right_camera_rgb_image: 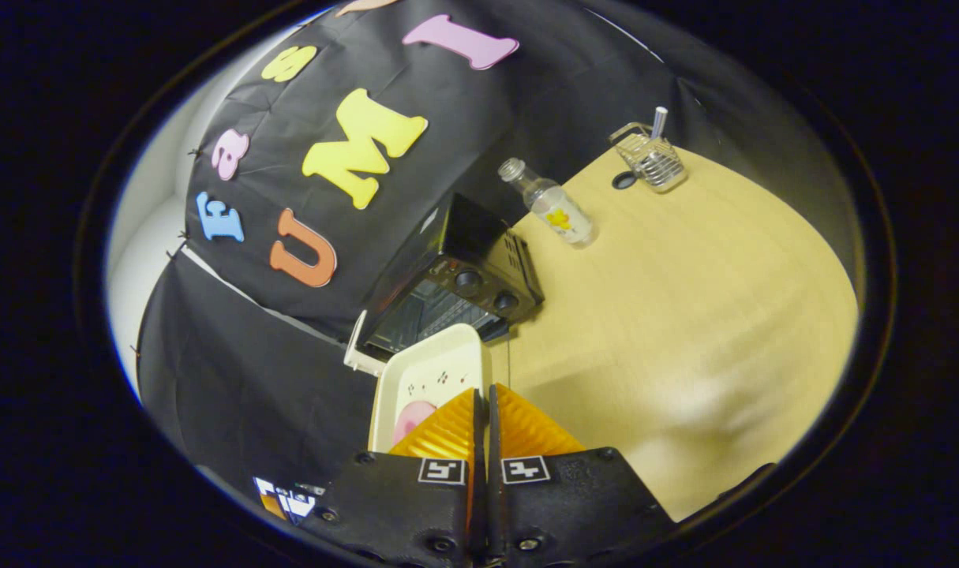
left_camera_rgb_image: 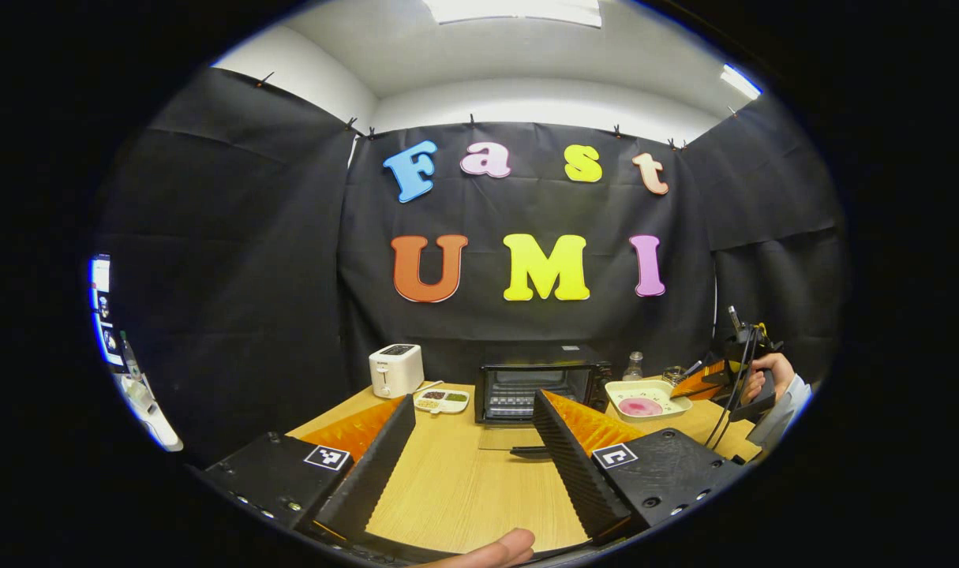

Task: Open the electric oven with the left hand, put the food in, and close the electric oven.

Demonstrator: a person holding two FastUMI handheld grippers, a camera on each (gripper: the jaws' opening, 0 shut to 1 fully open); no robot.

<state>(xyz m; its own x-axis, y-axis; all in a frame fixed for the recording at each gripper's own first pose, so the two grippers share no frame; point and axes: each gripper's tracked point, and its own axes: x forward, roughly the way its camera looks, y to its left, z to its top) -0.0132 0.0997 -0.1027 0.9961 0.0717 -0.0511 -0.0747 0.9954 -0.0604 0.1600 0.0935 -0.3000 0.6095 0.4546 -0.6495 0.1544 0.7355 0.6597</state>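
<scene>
The black electric oven [left_camera_rgb_image: 538, 384] stands at the back of the wooden table [left_camera_rgb_image: 455, 489], its glass door [left_camera_rgb_image: 511, 439] folded down flat towards me and the rack showing inside. My left gripper [left_camera_rgb_image: 473, 401] hovers open in front of the oven, holding nothing. To the oven's right a cream tray [left_camera_rgb_image: 645, 398] with pink food [left_camera_rgb_image: 641, 407] hangs above the table, my right gripper [left_camera_rgb_image: 716, 383] holding its edge. In the right gripper view the orange fingers [right_camera_rgb_image: 447, 430] of the right gripper [right_camera_rgb_image: 483, 390] are shut on the tray's rim [right_camera_rgb_image: 432, 363], with the oven [right_camera_rgb_image: 455, 280] just beyond it.
A white toaster [left_camera_rgb_image: 396, 369] and a small divided dish [left_camera_rgb_image: 441, 401] sit left of the oven. A clear bottle [right_camera_rgb_image: 554, 207] and a wire basket [right_camera_rgb_image: 653, 158] stand behind and to the right of it. A hand [left_camera_rgb_image: 763, 375] holds the right gripper.
</scene>
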